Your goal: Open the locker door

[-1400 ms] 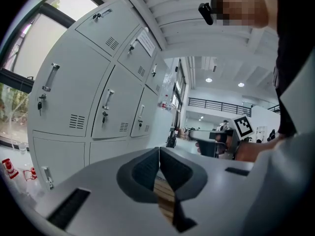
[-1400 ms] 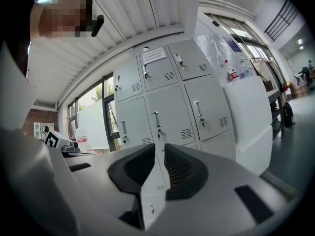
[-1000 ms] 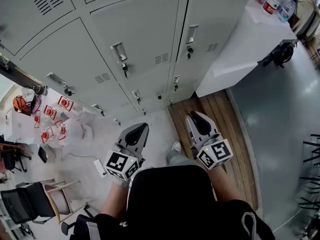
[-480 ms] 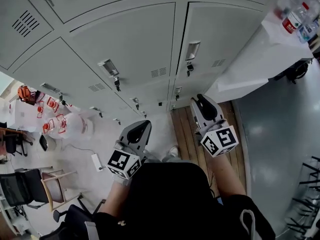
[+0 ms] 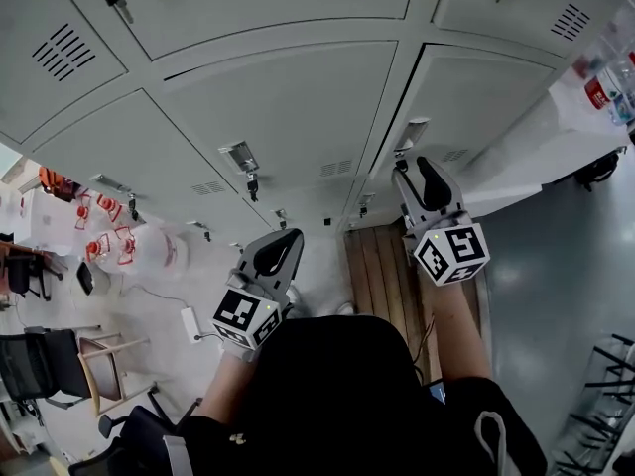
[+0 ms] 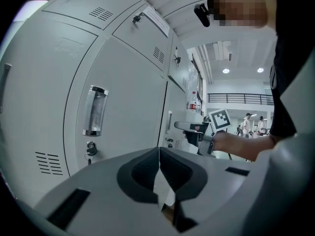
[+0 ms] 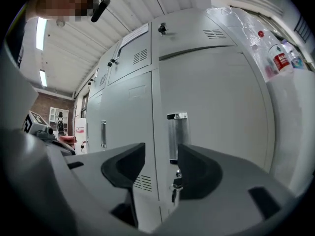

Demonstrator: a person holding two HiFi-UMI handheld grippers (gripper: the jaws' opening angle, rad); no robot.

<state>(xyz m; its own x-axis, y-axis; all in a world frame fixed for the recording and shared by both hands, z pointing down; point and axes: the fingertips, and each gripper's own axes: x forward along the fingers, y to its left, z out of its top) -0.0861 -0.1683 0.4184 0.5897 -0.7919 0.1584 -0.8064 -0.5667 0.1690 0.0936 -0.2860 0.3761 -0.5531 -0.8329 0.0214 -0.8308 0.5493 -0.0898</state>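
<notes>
Grey locker doors fill the wall in front of me. The right-hand door (image 5: 476, 97) has a recessed metal handle (image 5: 412, 132) with a key in the lock (image 7: 175, 183) under it. My right gripper (image 5: 415, 167) points at that handle from a short distance. Its jaws are opening and nothing is between them. In the right gripper view the handle (image 7: 177, 136) shows in the gap beyond the right gripper (image 7: 161, 149). My left gripper (image 5: 291, 236) hangs lower, shut and empty, away from the doors. In the left gripper view the left gripper (image 6: 160, 150) faces another door's handle (image 6: 95, 111).
A white-covered table (image 5: 541, 152) with bottles (image 5: 600, 92) stands right of the lockers. A wooden board (image 5: 382, 266) lies on the floor below the right door. Bagged red-and-white items (image 5: 109, 246), a power strip (image 5: 189, 323) and chairs (image 5: 40, 365) are at the left.
My right gripper has risen toward the right door's handle and its jaws have spread apart. The head view has tilted up the lockers. The left gripper stays low and shut.
</notes>
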